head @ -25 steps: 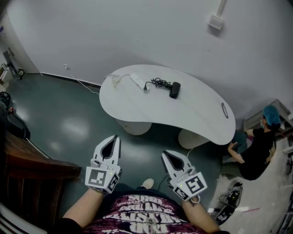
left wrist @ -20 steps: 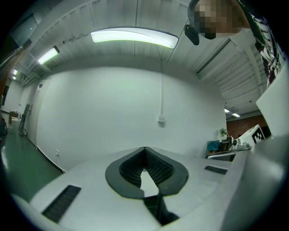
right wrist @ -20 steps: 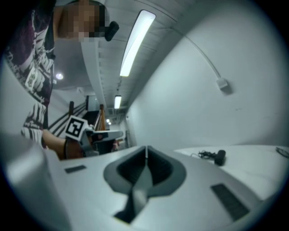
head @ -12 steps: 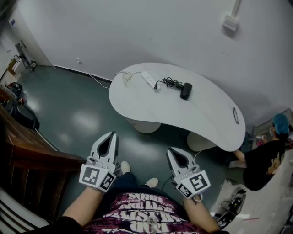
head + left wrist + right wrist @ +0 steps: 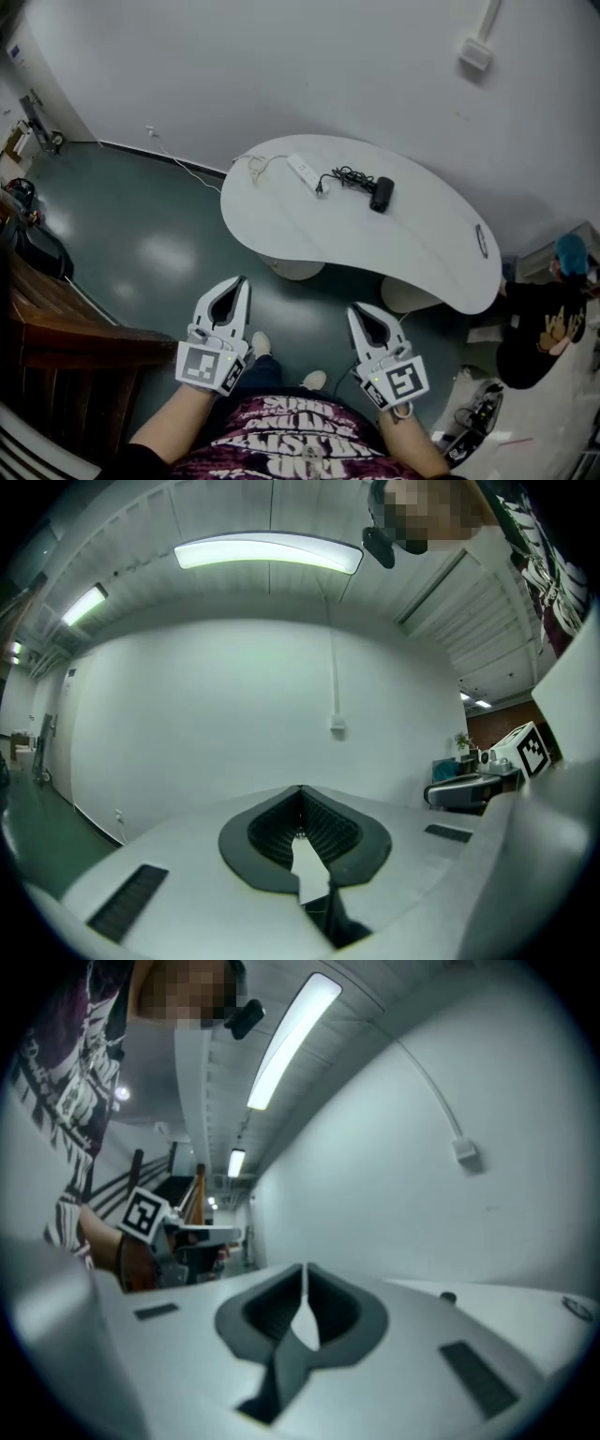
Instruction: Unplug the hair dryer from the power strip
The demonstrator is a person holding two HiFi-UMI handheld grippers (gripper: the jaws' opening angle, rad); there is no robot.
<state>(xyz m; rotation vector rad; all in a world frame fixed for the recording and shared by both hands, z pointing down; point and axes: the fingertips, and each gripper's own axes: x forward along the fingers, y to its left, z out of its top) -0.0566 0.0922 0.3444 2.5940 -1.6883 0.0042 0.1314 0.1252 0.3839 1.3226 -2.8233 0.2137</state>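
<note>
Here the dark green floor [image 5: 141, 234] fills most of the head view, and on it, against the pale wall, stands a white, kidney-shaped surface [image 5: 412, 244]. A second person [image 5: 539, 323] in dark clothes crouches on the floor beyond the surface's right end. Low in the view, well short of the surface, the person holds both tools out level. The left gripper [image 5: 236, 281] has its jaws brought together at the tips with nothing between them. The right gripper [image 5: 361, 311], just beside it, has its jaws pressed together the same way and is also empty. On the far part of the surface lies the white power strip [image 5: 305, 172], set at a slant. To its right, near but apart from it, lies the black hair dryer [image 5: 382, 194]. A tangled black cord [image 5: 349, 175] runs between the two and ends in a plug at the strip's near end; whether the plug is seated is too small to tell.
</note>
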